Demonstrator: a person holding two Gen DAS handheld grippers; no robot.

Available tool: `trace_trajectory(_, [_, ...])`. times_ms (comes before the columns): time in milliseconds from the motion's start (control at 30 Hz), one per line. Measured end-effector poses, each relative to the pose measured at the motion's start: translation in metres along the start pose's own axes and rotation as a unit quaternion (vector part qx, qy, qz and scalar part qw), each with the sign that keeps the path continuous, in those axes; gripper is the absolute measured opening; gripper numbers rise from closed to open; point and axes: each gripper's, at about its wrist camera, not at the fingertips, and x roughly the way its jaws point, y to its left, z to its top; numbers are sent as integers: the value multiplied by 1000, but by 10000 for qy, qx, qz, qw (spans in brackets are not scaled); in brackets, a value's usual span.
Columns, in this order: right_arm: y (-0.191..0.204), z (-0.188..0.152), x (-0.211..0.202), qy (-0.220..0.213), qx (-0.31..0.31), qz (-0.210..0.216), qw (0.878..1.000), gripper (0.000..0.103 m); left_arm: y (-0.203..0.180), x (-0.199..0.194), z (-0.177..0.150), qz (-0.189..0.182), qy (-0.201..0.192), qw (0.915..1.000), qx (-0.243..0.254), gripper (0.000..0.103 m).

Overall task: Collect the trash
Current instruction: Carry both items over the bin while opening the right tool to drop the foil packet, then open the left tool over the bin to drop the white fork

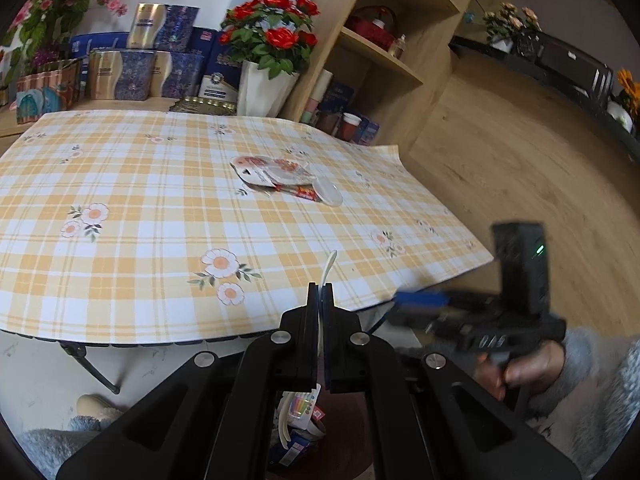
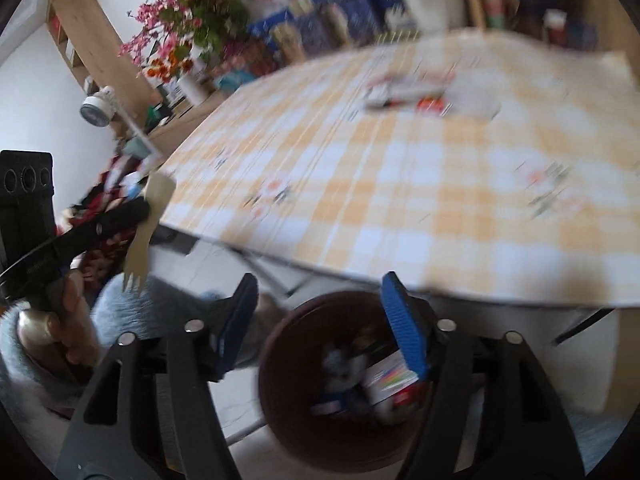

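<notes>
My left gripper (image 1: 320,292) is shut on a cream plastic fork (image 1: 328,266), held edge-on over the table's front edge; in the right wrist view the left gripper (image 2: 138,210) holds the fork (image 2: 146,232) tines down. My right gripper (image 2: 318,308) is open and empty above a brown trash bin (image 2: 280,412) that holds several wrappers. The bin's trash also shows under my left gripper (image 1: 298,420). A pile of wrappers and a clear lid (image 1: 286,176) lies mid-table; it shows blurred in the right wrist view (image 2: 412,94).
The table has a yellow plaid floral cloth (image 1: 140,200). Boxes and a pot of red roses (image 1: 266,60) stand behind it. A wooden shelf unit (image 1: 380,52) stands at the right. The right gripper (image 1: 480,316) shows beside the table's right edge.
</notes>
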Motion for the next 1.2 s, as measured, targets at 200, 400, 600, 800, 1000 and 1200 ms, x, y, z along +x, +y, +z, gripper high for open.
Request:
trace_trajectory(200, [-22, -14, -38, -890, -503, -1189, 9876, 97, -7, 23, -19, -238, 200, 9993, 220, 2])
trace_trajectory(400, [-50, -28, -44, -1242, 54, -1829, 9752, 97, -13, 47, -36, -367, 436, 9977, 369, 2])
trace_trajectory(600, [-62, -30, -31, -1065, 348, -1937, 9746, 97, -11, 65, -51, -358, 801, 9956, 325, 2])
trace_trajectory(800, [-62, -32, -24, -1006, 450, -1942, 9748, 97, -3, 83, -62, -288, 1222, 9918, 240, 2])
trace_trajectory(1000, [-60, -32, -24, -972, 382, -1954, 9752, 97, -5, 84, -64, -337, 1264, 9910, 278, 2])
trace_trajectory(1200, [-59, -32, -23, -942, 370, -1955, 9755, 97, -8, 87, -66, -315, 1343, 9899, 343, 3])
